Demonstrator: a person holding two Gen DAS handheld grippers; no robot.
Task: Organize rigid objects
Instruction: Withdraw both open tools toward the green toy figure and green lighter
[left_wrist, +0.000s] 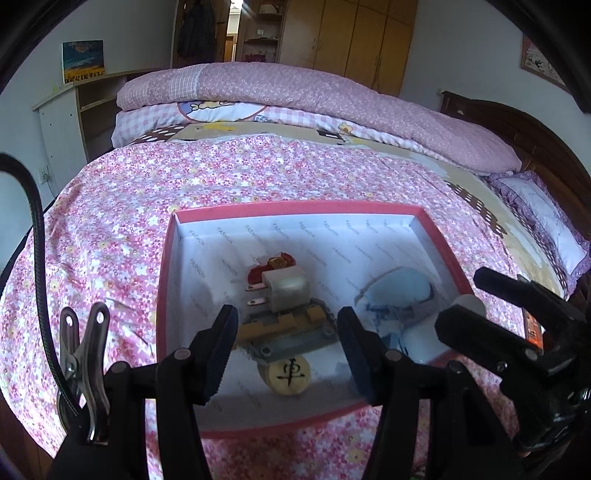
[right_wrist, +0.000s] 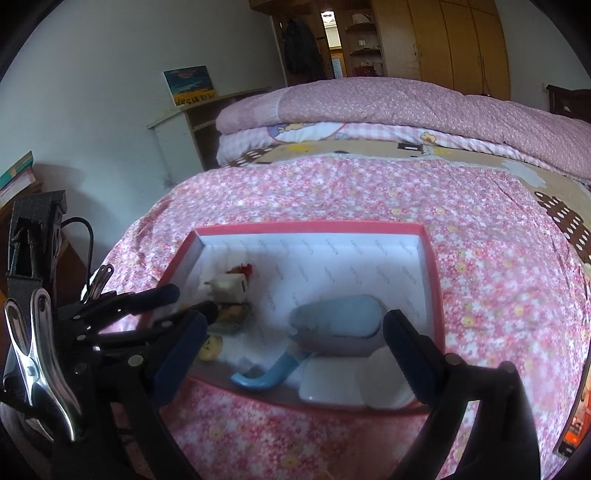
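A pink-rimmed box (left_wrist: 295, 208) with a white lining lies on the flowered bedspread. In it are a white charger plug (left_wrist: 288, 290), a small red item (left_wrist: 273, 264), a yellow and grey metal latch (left_wrist: 291, 332), a round wooden chess piece (left_wrist: 290, 374), a light blue scoop (right_wrist: 336, 317) and a white dish (right_wrist: 351, 384). My left gripper (left_wrist: 290, 347) hovers open over the latch and chess piece, holding nothing. My right gripper (right_wrist: 291, 358) stands wide open above the scoop and dish, its pads touching neither.
The box sits near the front edge of the bed (right_wrist: 480, 240). Folded pink quilts (left_wrist: 314, 96) are stacked at the far side. A white shelf unit (right_wrist: 177, 136) stands left of the bed and wooden wardrobes (left_wrist: 354, 40) line the back wall.
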